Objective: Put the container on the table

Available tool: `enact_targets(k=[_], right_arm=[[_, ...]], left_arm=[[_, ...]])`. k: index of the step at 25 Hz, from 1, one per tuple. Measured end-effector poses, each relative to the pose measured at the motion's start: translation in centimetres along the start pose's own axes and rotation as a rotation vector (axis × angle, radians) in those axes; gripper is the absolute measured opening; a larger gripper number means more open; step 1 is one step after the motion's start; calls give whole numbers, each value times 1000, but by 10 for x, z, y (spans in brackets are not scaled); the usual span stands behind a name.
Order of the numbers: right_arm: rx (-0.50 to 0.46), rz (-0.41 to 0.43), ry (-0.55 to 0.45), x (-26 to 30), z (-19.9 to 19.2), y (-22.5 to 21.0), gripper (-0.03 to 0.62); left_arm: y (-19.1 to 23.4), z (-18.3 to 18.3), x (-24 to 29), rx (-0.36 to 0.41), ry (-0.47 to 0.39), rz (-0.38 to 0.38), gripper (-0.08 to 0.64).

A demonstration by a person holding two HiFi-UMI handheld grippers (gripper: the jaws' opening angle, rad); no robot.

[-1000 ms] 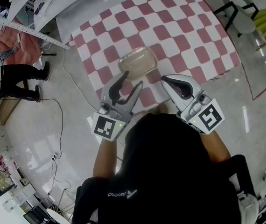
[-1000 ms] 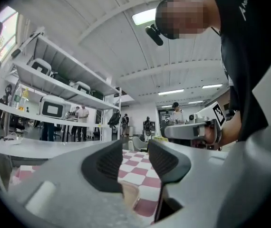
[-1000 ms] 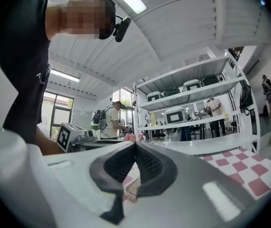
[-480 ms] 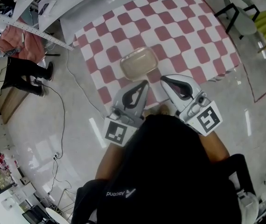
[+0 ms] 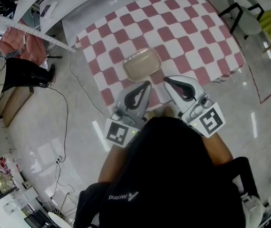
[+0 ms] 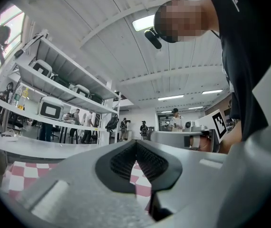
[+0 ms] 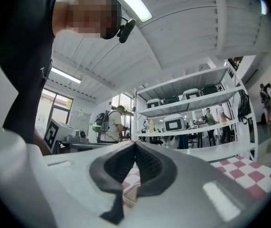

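Container [image 5: 141,64]: pale, translucent, rounded-rectangular, sitting flat on the table [image 5: 183,23], close to the edge nearest the person. Table is wearing a red-and-white checked cloth; the container is resting on the cloth alone, with nothing gripping it.

Left gripper [image 5: 148,84]: hovering just short of the container's near edge, pointing toward it. In the left gripper view the left gripper's [image 6: 136,144] ribbed pads are pressing tip to tip, fully together, with nothing between them; only checked cloth is showing through the gap behind the tips.

Right gripper [image 5: 166,79]: hanging just beside the container's near right corner, level with the left one. In the right gripper view the right gripper's [image 7: 135,144] pads are likewise meeting at the tips, holding nothing.

Marker cubes [image 5: 118,133] [image 5: 210,121] are riding at the back of each gripper, close to the person's dark shirt [image 5: 173,175].

Surroundings: a cable [image 5: 65,109] is trailing over the glossy floor left of the table; a chair [image 5: 242,11] is standing beyond the table's far right corner; a bystander [image 5: 16,75] is standing at the far left.
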State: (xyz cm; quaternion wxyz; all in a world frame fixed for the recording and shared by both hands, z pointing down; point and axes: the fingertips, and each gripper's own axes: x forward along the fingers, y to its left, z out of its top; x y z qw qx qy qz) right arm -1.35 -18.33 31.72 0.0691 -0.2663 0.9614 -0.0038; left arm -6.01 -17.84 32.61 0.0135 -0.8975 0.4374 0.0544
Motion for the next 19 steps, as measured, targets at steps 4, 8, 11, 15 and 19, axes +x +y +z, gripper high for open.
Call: enact_targets(k=[4,8,11,15,19], right_arm=[[-2,1,4,-1,0,2,2],[-5,3,4,1,0,2,3],[-7,5,6,2,0,4,2],[-9,5,11,2,-2,4,2],[-11,2,17,2,-3,3,2]], left_arm=[[-1,0,0,-4,-2,-8,11],[1,1,-1,-7,-2,-10,11],[3,0,-3,-8,1,-8,11],[4,-1,-4,-7,-5,-8,11],[6,-1,-5,-8,-7,-8,11]])
